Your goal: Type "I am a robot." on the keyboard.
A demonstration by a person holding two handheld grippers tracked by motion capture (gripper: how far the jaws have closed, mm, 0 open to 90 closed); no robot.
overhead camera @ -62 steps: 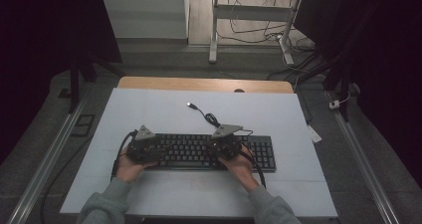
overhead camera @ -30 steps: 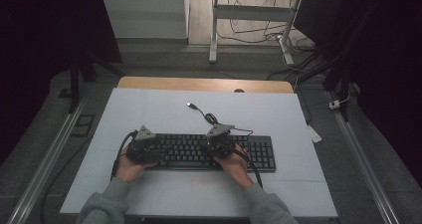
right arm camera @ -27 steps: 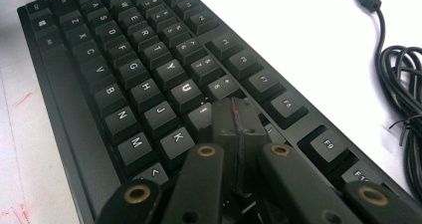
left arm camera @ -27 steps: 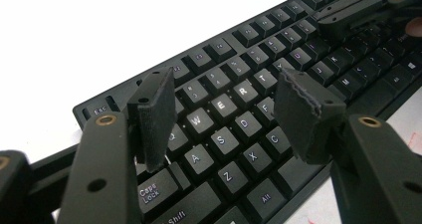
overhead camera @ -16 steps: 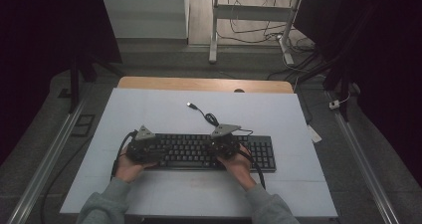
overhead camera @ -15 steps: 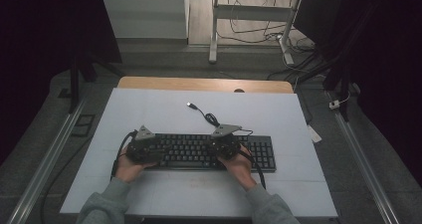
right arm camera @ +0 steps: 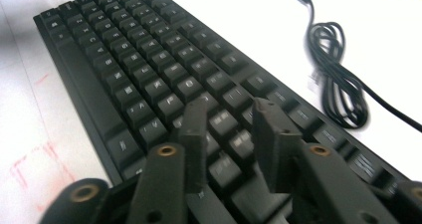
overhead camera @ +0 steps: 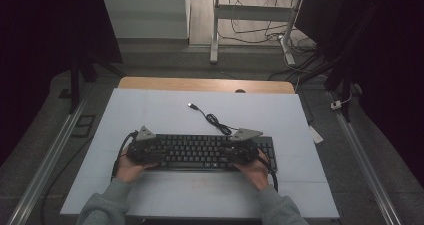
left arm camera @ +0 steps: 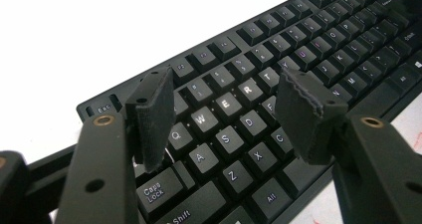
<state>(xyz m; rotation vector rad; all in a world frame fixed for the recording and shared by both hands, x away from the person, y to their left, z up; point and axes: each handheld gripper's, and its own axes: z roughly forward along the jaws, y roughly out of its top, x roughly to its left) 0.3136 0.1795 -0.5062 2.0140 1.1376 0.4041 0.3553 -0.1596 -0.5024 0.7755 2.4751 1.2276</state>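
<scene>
A black keyboard (overhead camera: 200, 152) lies across the white table top, near the person's edge. Its black cable (overhead camera: 216, 121) coils behind it and ends in a USB plug (overhead camera: 191, 105). My left gripper (overhead camera: 146, 146) hovers over the keyboard's left end. In the left gripper view that gripper (left arm camera: 226, 89) stands open above the Q, W, E and A, S, D keys (left arm camera: 219, 119), holding nothing. My right gripper (overhead camera: 241, 146) is over the keyboard's right part. In the right gripper view its jaws (right arm camera: 230, 107) have just been opening, with only keys (right arm camera: 164, 79) under the gap. The coiled cable (right arm camera: 338, 79) lies beyond.
The white top (overhead camera: 150, 110) has a wooden strip (overhead camera: 205, 85) along its far edge. A small white tag (overhead camera: 316, 134) hangs off the right side. Faint red marks (right arm camera: 30, 171) lie in front of the keyboard. Metal rails (overhead camera: 45, 170) and desk legs (overhead camera: 215, 30) stand around.
My right hand has slid to the right along the keyboard, and its jaws have gone from shut to parted. The left hand and the keyboard have stayed put.
</scene>
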